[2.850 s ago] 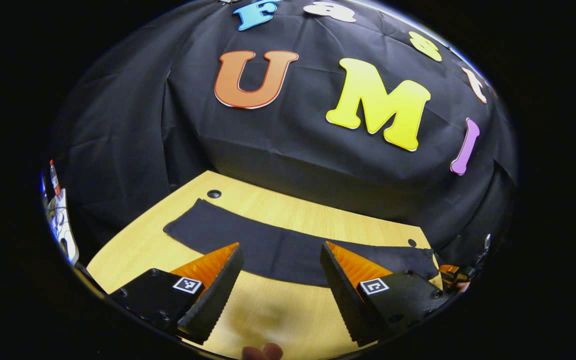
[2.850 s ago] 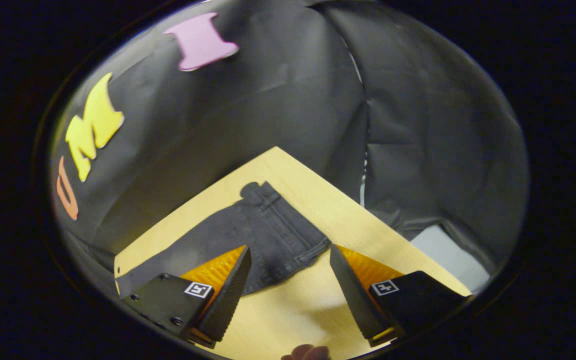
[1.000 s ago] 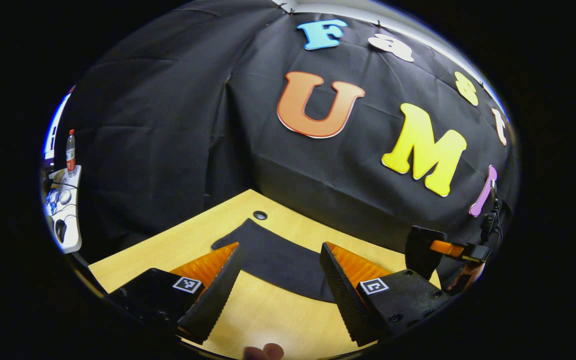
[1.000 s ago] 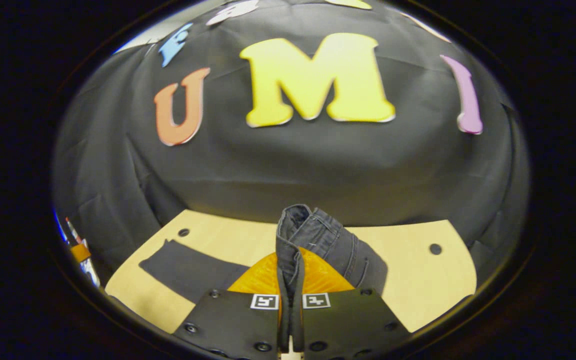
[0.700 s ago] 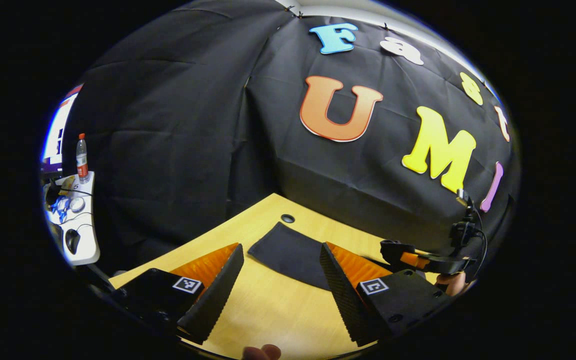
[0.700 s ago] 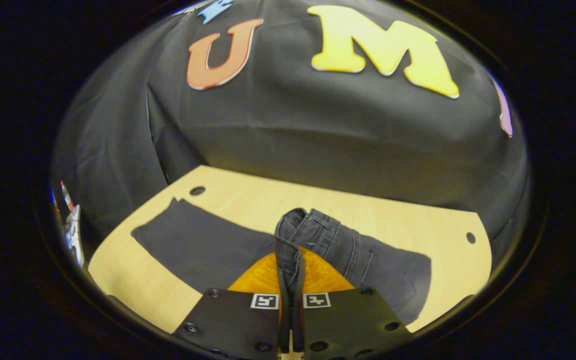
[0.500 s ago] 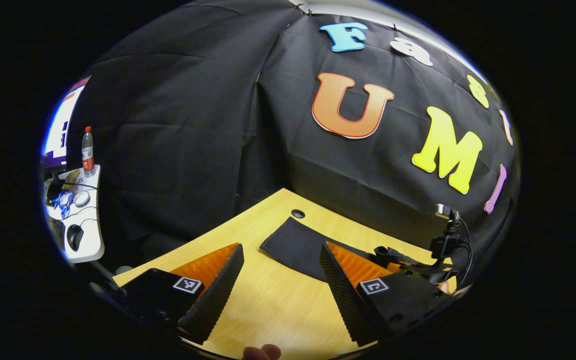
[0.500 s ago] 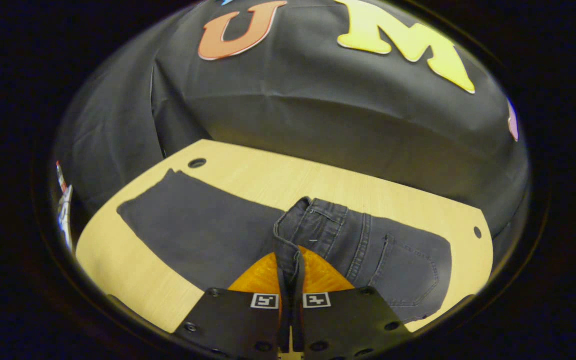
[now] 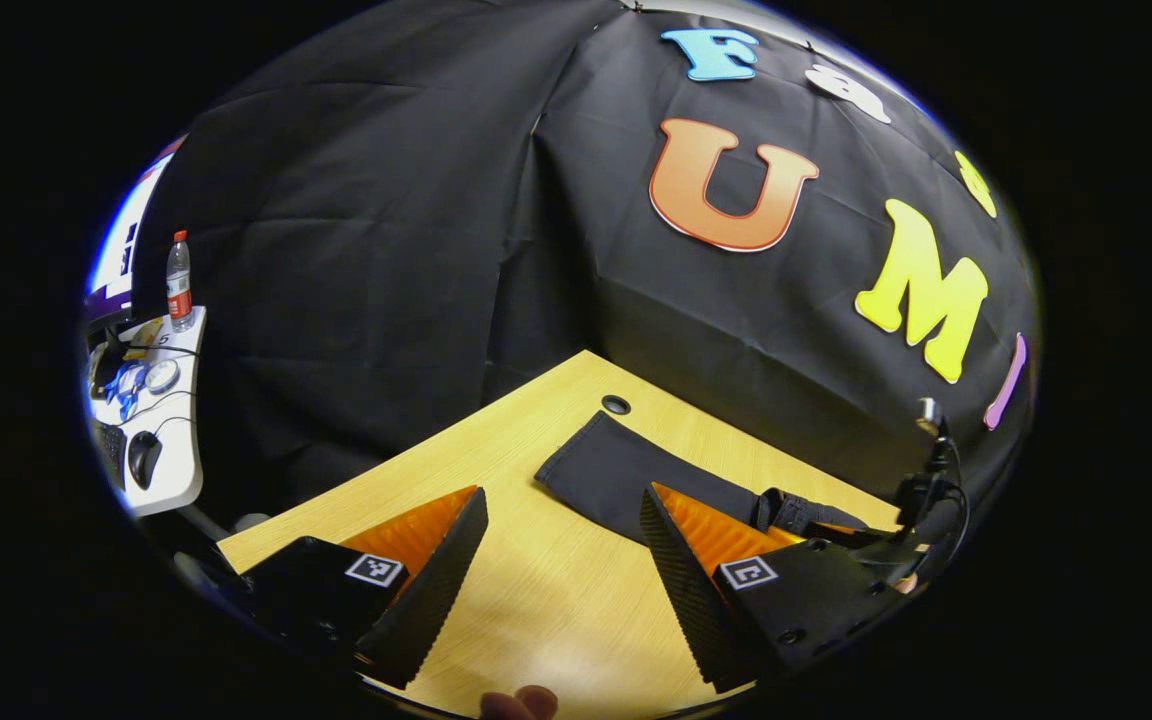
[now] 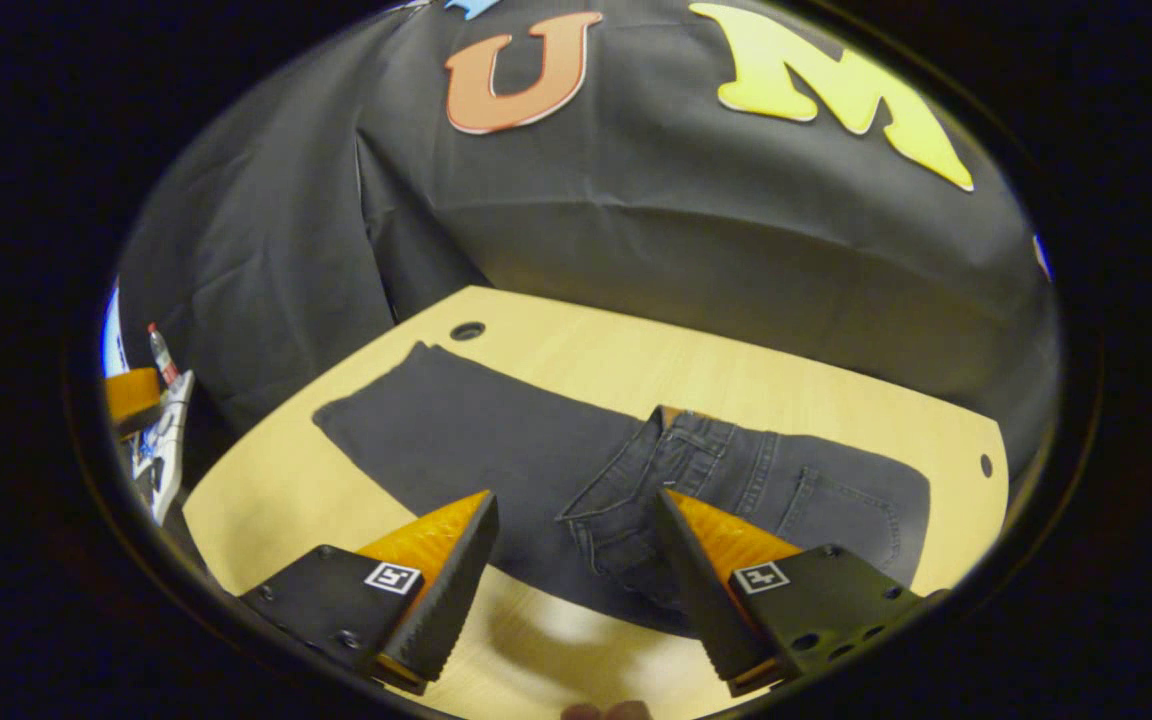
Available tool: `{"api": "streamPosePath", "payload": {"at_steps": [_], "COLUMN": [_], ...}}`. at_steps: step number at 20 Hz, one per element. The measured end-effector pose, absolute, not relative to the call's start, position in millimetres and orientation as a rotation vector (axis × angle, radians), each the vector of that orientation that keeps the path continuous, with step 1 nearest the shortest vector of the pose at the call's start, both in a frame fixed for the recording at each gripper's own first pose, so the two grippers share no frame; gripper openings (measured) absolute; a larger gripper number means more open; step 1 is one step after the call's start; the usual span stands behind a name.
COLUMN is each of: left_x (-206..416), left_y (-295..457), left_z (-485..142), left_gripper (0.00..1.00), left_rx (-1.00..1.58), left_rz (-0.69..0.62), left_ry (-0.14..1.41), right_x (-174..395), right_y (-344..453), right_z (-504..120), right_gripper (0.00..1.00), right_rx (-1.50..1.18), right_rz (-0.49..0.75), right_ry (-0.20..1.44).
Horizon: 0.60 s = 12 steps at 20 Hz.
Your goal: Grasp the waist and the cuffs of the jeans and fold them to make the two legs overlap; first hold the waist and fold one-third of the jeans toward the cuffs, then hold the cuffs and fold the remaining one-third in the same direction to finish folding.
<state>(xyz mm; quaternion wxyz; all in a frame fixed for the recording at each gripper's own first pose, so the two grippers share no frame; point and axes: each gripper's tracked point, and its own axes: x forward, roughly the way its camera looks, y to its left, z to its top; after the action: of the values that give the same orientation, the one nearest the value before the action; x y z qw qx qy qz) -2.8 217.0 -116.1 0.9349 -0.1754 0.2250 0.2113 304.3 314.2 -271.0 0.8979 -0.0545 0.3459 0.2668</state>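
Dark jeans (image 10: 476,435) lie flat along the wooden table (image 10: 636,365). Their waist (image 10: 706,465) is folded over onto the legs, pocket and belt loops facing up. My right gripper (image 10: 576,500) hovers open just in front of the waist edge, touching nothing. In the left gripper view the cuff end of the jeans (image 9: 606,465) lies near a hole in the table. My left gripper (image 9: 562,500) is open above the bare table (image 9: 536,600), a little short and to the left of the cuffs. The folded waist (image 9: 796,512) shows past its right finger.
A white side table (image 9: 161,440) with a bottle (image 9: 177,280) and a mouse stands off to the left, beyond the booth. Cable holes (image 10: 467,330) mark the table's far corners. The black cloth wall hangs close behind the table's far edge.
My right gripper carried the waist over the legs, then opened and let it go; the waist now lies folded. My left gripper has swung left toward the cuff end, still open.
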Motion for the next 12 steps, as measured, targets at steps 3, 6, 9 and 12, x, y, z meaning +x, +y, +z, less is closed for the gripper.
{"api": "streamPosePath", "payload": {"at_steps": [3,6,9,12], "left_x": [19.1,44.5,63.1,78.8], "left_y": [214.0,206.3,205.3,211.1], "left_z": [-142.9,-175.2,-201.5,-219.1], "left_gripper": [0.99,0.99,1.00,0.99], "left_rx": [-0.484,-0.712,-0.930,-1.082], "left_rz": [0.440,0.447,0.478,0.528], "left_ry": [0.563,0.689,0.795,0.861], "right_x": [291.0,275.1,262.9,253.9], "right_y": [284.8,248.3,201.5,155.1], "right_z": [-225.5,-184.1,-152.8,-144.0], "right_gripper": [0.96,0.96,0.96,0.97], "right_rx": [-0.106,-0.117,-0.115,-0.129], "right_rz": [0.583,0.596,0.556,0.490], "right_ry": [0.661,0.598,0.547,0.542]}}
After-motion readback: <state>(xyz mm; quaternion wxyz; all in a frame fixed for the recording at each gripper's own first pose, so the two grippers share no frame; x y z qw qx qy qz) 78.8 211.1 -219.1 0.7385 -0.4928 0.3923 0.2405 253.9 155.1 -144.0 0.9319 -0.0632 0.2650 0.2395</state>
